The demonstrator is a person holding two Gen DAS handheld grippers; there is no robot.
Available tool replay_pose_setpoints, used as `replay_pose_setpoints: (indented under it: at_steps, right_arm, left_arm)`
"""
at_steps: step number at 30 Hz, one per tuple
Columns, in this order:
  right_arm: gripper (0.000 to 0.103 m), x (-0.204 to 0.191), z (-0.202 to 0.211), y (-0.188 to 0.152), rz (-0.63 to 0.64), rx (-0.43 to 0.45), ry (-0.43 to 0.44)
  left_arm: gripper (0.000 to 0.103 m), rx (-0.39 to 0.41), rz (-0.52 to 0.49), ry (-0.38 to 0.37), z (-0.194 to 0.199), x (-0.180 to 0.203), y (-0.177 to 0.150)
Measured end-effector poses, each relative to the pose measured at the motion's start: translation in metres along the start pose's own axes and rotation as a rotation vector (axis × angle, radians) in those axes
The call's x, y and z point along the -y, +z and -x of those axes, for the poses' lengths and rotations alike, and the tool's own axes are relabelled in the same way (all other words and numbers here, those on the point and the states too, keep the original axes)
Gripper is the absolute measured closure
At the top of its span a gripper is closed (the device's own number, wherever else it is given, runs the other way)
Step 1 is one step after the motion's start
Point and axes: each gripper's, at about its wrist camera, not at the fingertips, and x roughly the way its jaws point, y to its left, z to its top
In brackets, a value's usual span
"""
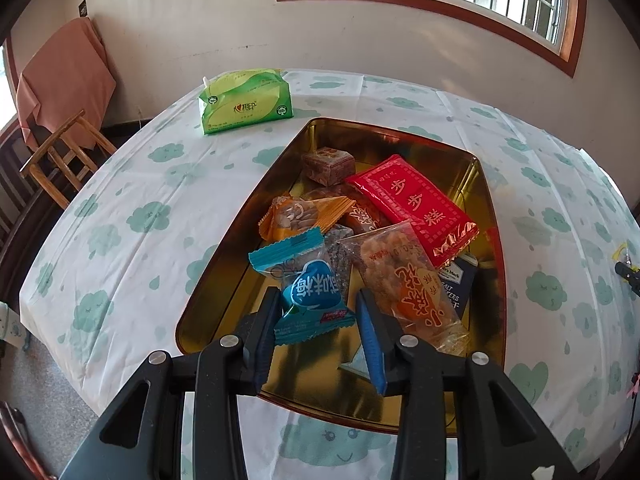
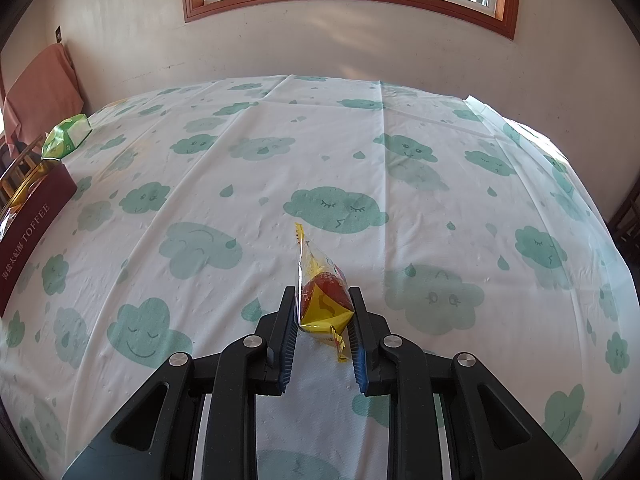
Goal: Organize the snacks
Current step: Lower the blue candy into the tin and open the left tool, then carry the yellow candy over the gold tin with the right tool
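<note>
**Two Snacks in Hand as Tin Fills**

My left gripper (image 1: 318,312) hangs over the near end of the gold tin (image 1: 248,216), its jaws set narrow on either side of a blue candy packet (image 1: 308,292). The left pad touches the wrapper; whether the right one does, I cannot tell, so the grip itself is uncertain. The packet sits above the tin's bare near floor, just beside a clear peanut-brittle bar (image 1: 408,280) and a red cake packet (image 1: 416,204) heaped with other sweets behind it. A green tissue pack (image 1: 246,102) lies on the cloud-print tablecloth (image 1: 120,200) beyond the tin.

My right gripper (image 2: 322,304) is closed on a yellow-and-red snack packet (image 2: 324,296), held upright on edge above open tablecloth, well apart from the maroon toffee tin wall at the far left (image 2: 28,236).

To do this well, I judge the blue packet should go down flat in the bare near corner, with the jaws opened only when low. The right packet then needs a level carry leftward, gripped by its body and not the crimped tail.
</note>
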Motion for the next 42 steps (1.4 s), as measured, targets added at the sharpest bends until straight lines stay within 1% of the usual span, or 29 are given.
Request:
replay_pose_setpoints:
  at_steps: [5,9,11,13,16,20,22,26,29,33,36,39,42]
  right_arm:
    - [0.079,-0.001,0.000,0.000,0.000,0.000,-0.001]
    - [0.079,-0.001,0.000,0.000,0.001,0.000,-0.001]
    - [0.079,-0.001,0.000,0.000,0.001,0.000,-0.001]
    - [0.079,-0.001,0.000,0.000,0.001,0.000,-0.002]
    - [0.079,-0.001,0.000,0.000,0.001,0.000,-0.002]
    - [0.079,-0.003,0.000,0.001,0.009,0.000,-0.011]
    - [0.078,-0.002,0.000,0.000,0.014,0.001,-0.016]
    - [0.078,-0.002,0.001,0.000,0.018,0.001,-0.023]
    - [0.079,-0.003,0.002,-0.001,0.030,0.003,-0.035]
    - [0.079,-0.008,0.005,-0.004,0.033,0.006,-0.029]
    - [0.079,-0.013,0.010,-0.007,0.029,0.014,-0.013]
    - [0.079,-0.015,0.014,-0.012,-0.011,0.013,0.033]
    - [0.079,-0.024,0.021,-0.016,-0.026,0.012,0.071]
  left_arm:
    - [0.063,0.011,-0.003,0.012,0.000,-0.002,0.001]
    - [0.057,0.018,0.000,0.020,0.001,-0.002,0.003]
    - [0.052,0.029,0.000,0.030,0.004,-0.002,0.003]
    - [0.040,0.042,0.003,0.047,0.007,-0.002,0.004]
    - [0.031,0.062,0.006,0.073,0.014,-0.003,0.005]
    - [0.030,0.071,0.025,0.053,0.023,-0.005,0.005]
    - [0.026,0.076,0.032,0.046,0.028,-0.006,0.004]
    - [0.026,0.109,0.048,0.036,0.044,-0.010,0.001]
    - [0.025,0.144,0.067,0.048,0.057,-0.015,-0.006]
    - [0.025,0.154,0.065,0.066,0.067,-0.017,-0.019]
    - [0.025,0.148,0.068,0.058,0.072,-0.016,-0.029]
    - [0.025,0.136,0.068,0.032,0.075,-0.011,-0.036]
    - [0.025,0.139,0.046,0.009,0.082,-0.001,-0.041]
